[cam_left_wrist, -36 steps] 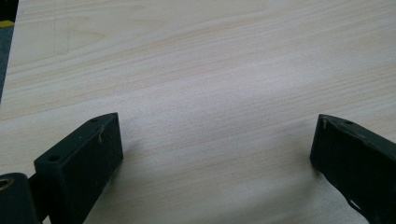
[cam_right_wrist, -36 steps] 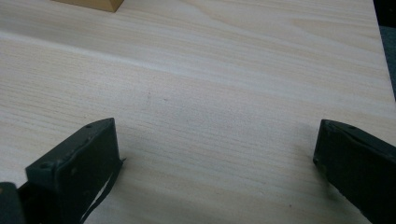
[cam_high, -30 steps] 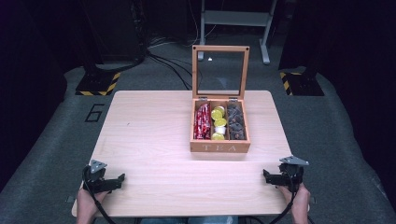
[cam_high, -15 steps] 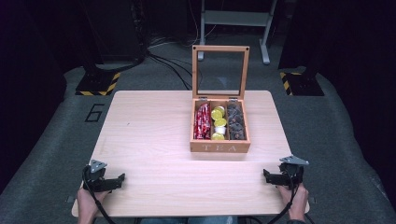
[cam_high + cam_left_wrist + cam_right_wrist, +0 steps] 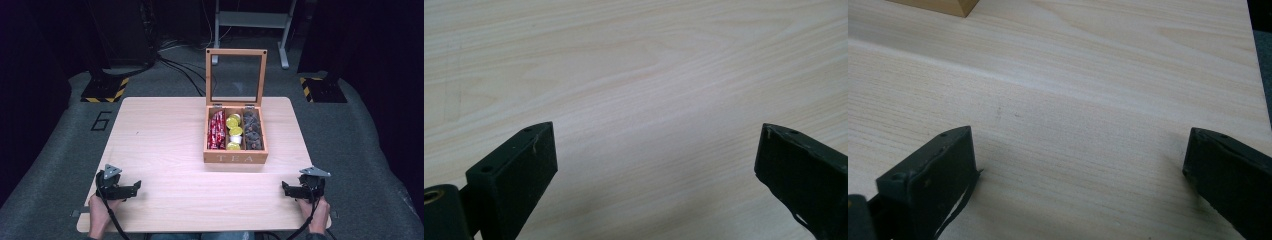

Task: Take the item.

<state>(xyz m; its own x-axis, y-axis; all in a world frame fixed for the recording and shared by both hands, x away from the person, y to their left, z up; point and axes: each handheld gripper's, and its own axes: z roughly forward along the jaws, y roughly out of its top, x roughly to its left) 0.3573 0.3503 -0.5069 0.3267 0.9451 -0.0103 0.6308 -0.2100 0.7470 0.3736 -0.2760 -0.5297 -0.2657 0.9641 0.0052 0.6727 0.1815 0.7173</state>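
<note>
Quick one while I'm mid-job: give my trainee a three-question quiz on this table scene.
1. True or false: the lid of the tea box stands open.
2. Which compartment holds the red packets: A left, B middle, C right?
3. In what state are the left tool and the right tool, and what do they hold?

Key
1. True; it stands upright behind the box.
2. A; yellow pods fill the middle, dark packets the right.
3. Both open and holding nothing, low over the table near its front corners.
</note>
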